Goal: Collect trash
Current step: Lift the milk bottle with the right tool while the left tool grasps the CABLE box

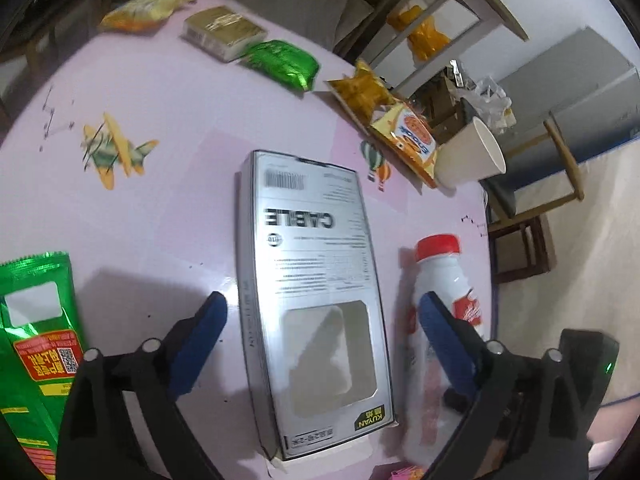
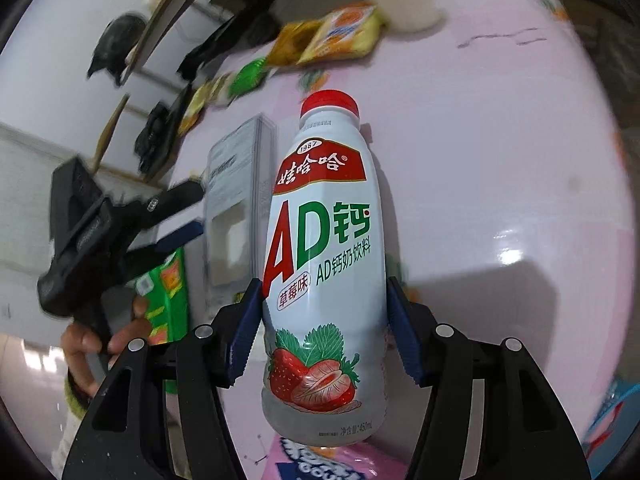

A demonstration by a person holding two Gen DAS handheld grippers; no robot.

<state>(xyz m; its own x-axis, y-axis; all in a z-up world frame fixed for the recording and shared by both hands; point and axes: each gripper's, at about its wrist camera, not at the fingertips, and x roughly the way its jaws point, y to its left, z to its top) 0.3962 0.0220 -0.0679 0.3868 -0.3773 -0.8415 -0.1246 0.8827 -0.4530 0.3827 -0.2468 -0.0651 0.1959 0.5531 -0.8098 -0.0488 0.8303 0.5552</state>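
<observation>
A glossy pale-pink round table [image 1: 168, 208] printed with small aeroplane and balloon pictures fills both views, with wooden chairs and shelving behind it.

The left gripper [image 1: 320, 308], black with blue pads, tilts steeply down over a flat white cardboard cable box with a cut-out window [image 1: 312, 280]. Its jaws stand wide apart, one finger on either side of the box, and neither pad touches it. The right wrist view shows a bare hand [image 2: 92, 348] gripping this tool's handle from below.

The right gripper [image 2: 324, 320] also slants down toward the table. Its blue pads are clamped on the lower body of a white plastic milk-drink bottle with a red cap and strawberry label [image 2: 324, 260], which stands just right of the box.

A shiny green foil packet [image 1: 36, 344] lies left of the box. Farther across the table are a white paper cup on its side [image 1: 468, 156], an orange biscuit wrapper [image 1: 404, 136] touching it, a crumpled green foil bag [image 1: 280, 62], a gold-wrapped flat box [image 1: 224, 30] and a yellow snack bag [image 1: 148, 10].
</observation>
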